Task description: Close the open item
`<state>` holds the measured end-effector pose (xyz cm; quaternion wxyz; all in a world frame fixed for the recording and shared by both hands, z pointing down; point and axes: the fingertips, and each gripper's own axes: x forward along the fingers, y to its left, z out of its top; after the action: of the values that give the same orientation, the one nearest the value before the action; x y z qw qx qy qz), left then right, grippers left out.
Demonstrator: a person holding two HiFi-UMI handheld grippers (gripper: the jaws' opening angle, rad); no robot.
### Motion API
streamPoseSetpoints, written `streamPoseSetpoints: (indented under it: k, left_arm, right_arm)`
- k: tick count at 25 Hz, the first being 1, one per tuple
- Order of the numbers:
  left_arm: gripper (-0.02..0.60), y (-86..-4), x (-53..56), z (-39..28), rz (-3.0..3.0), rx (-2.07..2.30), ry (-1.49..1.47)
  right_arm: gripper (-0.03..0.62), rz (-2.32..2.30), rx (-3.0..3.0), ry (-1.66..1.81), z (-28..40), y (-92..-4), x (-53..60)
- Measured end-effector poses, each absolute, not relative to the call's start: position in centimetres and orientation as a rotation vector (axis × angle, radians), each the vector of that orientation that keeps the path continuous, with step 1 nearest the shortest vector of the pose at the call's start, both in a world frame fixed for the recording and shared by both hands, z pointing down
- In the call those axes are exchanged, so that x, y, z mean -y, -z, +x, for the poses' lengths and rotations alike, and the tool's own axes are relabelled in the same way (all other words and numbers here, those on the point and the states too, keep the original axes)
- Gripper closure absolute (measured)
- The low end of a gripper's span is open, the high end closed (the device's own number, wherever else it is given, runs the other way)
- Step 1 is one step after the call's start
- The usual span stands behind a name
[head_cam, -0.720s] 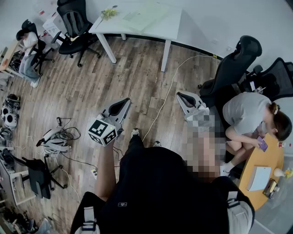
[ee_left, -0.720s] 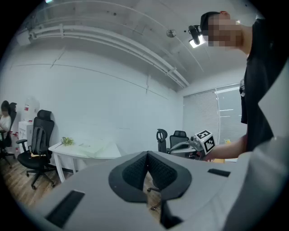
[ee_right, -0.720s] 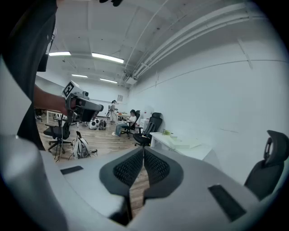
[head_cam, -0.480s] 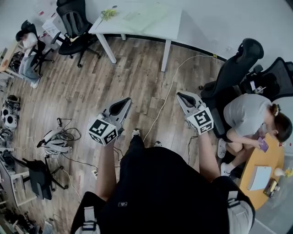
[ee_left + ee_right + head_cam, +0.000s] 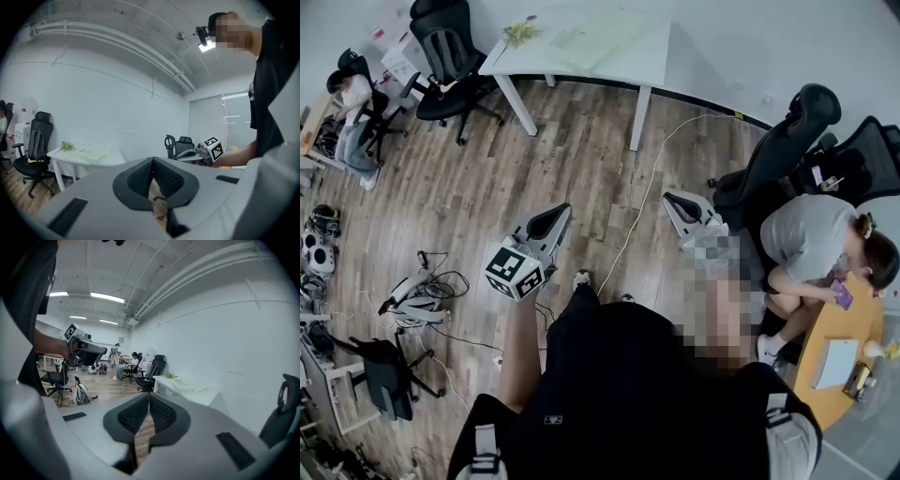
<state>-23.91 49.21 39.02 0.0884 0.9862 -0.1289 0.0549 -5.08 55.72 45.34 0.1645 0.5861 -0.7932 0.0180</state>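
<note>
1. Hardly anything had shifted since the earlier frames: both tools hung before me as before. The tangle of floor cables [image 5: 417,295] sat slightly lower in the head view, which suggested I had stepped forward a little.
2. Left gripper [image 5: 560,212]: jaws pressed together with nothing between them, held out over the wooden floor.
3. White table [image 5: 652,58], well ahead by the far wall: a pale green flat item [image 5: 591,36] lay on it. I judged this the likeliest open item, though no view showed whether it stood open.
4. Right gripper [image 5: 672,198]: jaws likewise pressed together and empty. A white cord [image 5: 645,187] ran along the floor between the two tools.
5. Step in hand, as I judged it: the approach to the table. To do it well, I should walk clear of the cord and the black chair [image 5: 778,141] at right and stop close to the table edge. I should part a pair of jaws only once the item's loose lid or flap was plain.
</note>
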Motion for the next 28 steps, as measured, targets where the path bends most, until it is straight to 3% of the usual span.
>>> streamPoseSetpoints:
  k: [28]
  left_arm:
    - [0.577,-41.0,-33.3,-28.3,2.917,0.142,-0.194]
  right_arm:
    - [0.587,1.880,2.082,-0.138,-9.2,-46.9,-43.7]
